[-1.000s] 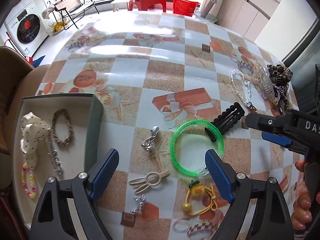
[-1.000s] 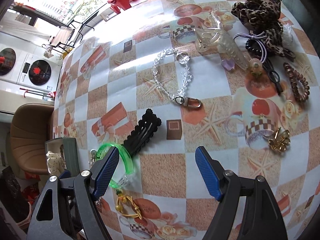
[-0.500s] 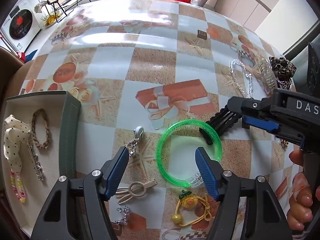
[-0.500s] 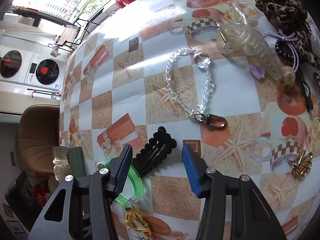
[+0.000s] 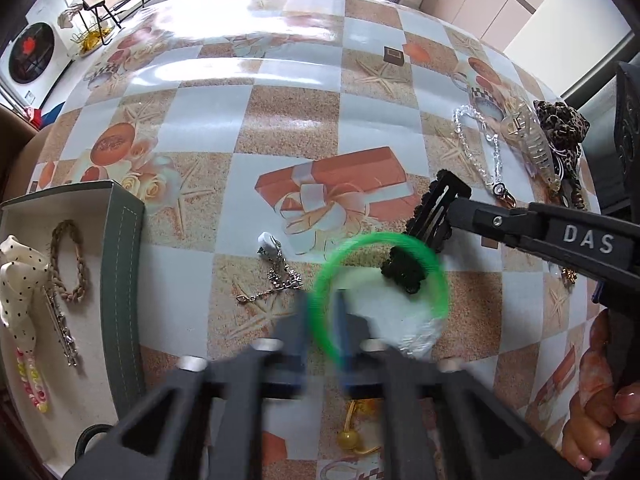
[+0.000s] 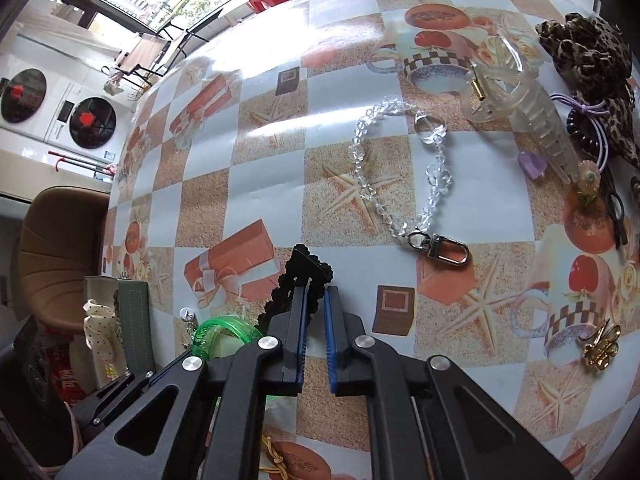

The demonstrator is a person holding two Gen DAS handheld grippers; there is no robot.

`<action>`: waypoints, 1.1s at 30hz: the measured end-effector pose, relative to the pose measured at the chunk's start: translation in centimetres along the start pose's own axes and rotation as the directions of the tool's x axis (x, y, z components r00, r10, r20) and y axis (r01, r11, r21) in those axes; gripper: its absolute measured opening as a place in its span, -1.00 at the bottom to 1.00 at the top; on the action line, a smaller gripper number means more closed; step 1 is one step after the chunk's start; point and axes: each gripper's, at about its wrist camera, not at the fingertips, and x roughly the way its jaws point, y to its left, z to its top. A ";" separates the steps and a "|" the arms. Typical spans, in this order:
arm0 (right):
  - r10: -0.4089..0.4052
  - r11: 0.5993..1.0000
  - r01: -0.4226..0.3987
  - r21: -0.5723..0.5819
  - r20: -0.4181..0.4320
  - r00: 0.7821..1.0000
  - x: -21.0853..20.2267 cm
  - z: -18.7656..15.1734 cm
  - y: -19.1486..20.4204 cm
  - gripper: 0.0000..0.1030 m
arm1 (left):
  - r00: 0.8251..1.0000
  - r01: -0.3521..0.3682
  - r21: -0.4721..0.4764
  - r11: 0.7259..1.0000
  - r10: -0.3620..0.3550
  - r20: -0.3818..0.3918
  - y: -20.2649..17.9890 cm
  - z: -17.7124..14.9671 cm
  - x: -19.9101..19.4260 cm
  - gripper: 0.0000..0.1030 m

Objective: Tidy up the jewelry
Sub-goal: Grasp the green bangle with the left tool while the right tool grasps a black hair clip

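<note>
Right now the checkered table (image 5: 288,120) fills both views, with lots of bare room at its far side, away from the green bangle (image 5: 380,292). Only the left view shows inside the grey box (image 5: 122,280), at the table edge left of the bangle. Only the right view shows the gold clip (image 6: 600,348) far right. The left gripper (image 5: 322,320) has just closed on the bangle's rim. The right gripper (image 6: 316,300) has just closed on the black hair clip (image 6: 308,272) touching the bangle.

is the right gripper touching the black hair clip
Touching: in the right wrist view the right gripper has its pads closed on the black hair clip.
</note>
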 end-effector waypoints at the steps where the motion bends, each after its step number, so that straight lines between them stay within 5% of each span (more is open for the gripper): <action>1: 0.003 1.000 -0.003 -0.003 0.005 1.000 -0.1 -0.1 0.0 -0.88 | 1.000 0.004 -0.002 1.000 -0.004 0.002 0.1 -0.1 0.0 -0.82; 25: 0.016 1.000 -0.015 -0.018 0.037 0.999 -4.5 -2.5 -0.4 -0.95 | 0.994 0.041 -0.027 0.999 -0.038 0.103 2.7 -2.2 -5.5 -0.82; 33: 0.029 0.991 -0.022 0.130 -0.049 0.998 -1.5 -3.0 -2.8 -0.91 | 0.994 0.042 -0.027 0.999 -0.039 0.099 2.8 -2.8 -5.6 -0.82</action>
